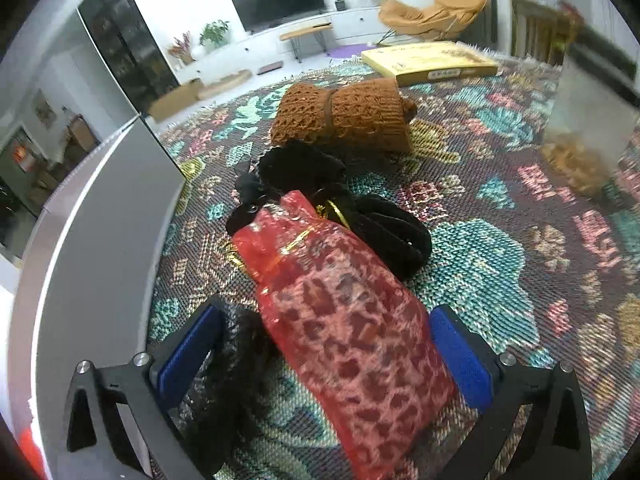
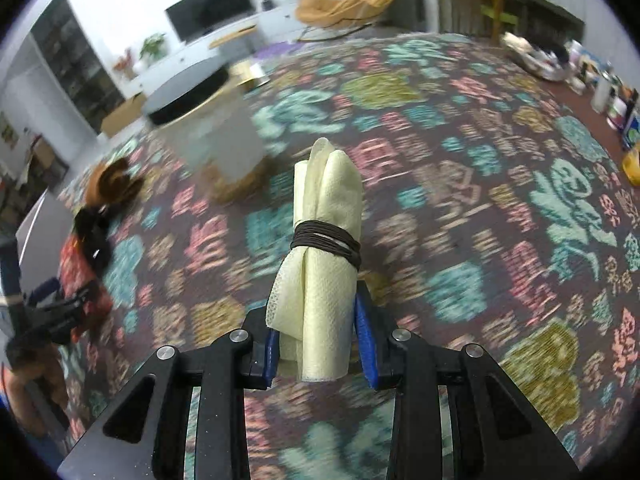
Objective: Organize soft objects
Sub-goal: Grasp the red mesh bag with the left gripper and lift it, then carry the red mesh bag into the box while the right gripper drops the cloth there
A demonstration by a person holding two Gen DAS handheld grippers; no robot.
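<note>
Mid-sort: right gripper (image 2: 316,344) clamping yellow cloth roll (image 2: 320,264) between its fingers, carrying above rug (image 2: 480,200). Left gripper (image 1: 324,352) spread wide, straddling red mesh pouch (image 1: 352,344). Probably needing closing there next, then binning.

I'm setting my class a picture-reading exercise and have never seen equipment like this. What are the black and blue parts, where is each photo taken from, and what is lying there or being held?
They are hand-held two-finger grippers with blue pads; a person carries one in each hand, each with a camera looking along its fingers. In the left view, the left gripper is open around a red mesh pouch lying on a patterned woven cloth, with black fabric and a tied brown knit roll beyond. In the right view, the right gripper clamps a pale yellow cloth roll tied with dark cord.
</note>
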